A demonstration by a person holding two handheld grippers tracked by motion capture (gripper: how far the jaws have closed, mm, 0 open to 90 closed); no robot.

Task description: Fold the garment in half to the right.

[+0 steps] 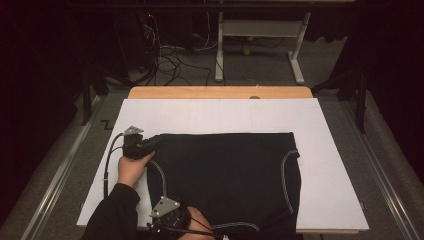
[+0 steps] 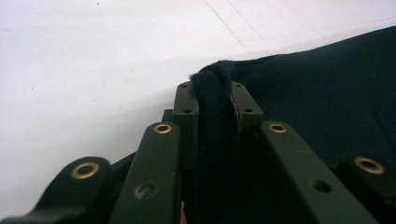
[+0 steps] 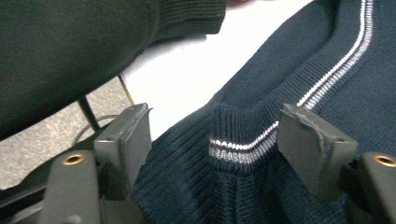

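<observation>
Right gripper view: sweater (image 3: 261,154) hem between spread right claw (image 3: 215,140); left claw (image 2: 212,100) pinching sweater corner.

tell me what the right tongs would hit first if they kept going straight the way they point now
Most likely the raised fold of the dark knit garment, at its ribbed edge with the white stripes. It stands between the right tongs, whose jaws are apart and not pressing on it. Depth is hard to judge, but nothing else lies ahead.
</observation>
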